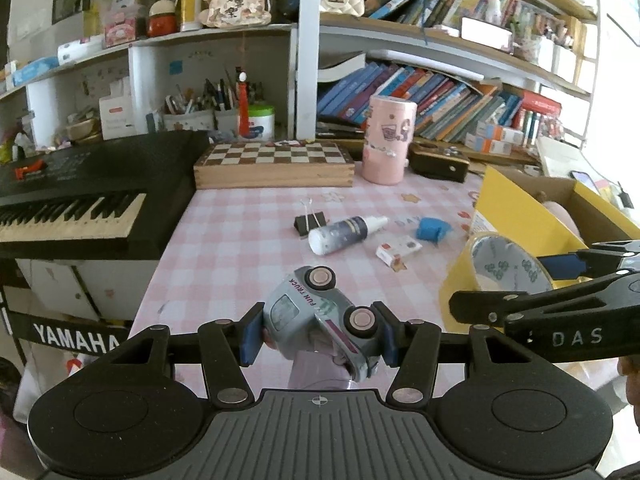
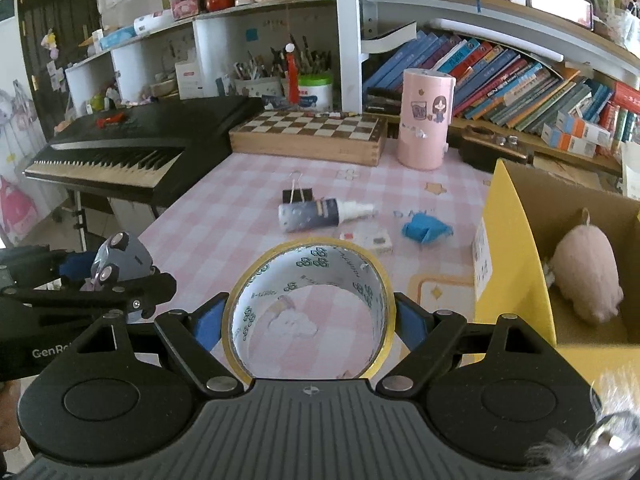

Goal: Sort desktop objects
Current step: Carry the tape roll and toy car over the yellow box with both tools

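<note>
1. The toy car [image 1: 320, 316] was pinched between the blue pads of the left tongs [image 1: 318, 338]. It was tilted, with its two wheels turned up, and held above the near edge of the surface [image 1: 240, 248].
2. The tape roll [image 2: 310, 312] was gripped from both sides by the right tongs [image 2: 310, 320]. The roll stood on its edge, so the pink cloth was seen through its hole.
3. On the pink checked cloth behind them lay a spray bottle [image 1: 344, 234] on its side. A black binder clip [image 1: 310, 222] was touching it at the left.
4. A small white packet [image 1: 398, 250] lay just beside the bottle, and a crumpled blue piece [image 1: 432, 230] lay near the packet.
5. At the right stood a yellow box [image 2: 516, 264] with its top open. A pink plush toy [image 2: 588, 272] lay inside it.
6. Farther back were a wooden chessboard [image 1: 274, 166] and a pink cylinder [image 1: 388, 138], which stood upright.
7. A black keyboard [image 1: 80, 196] stood at the left of the surface.
</note>
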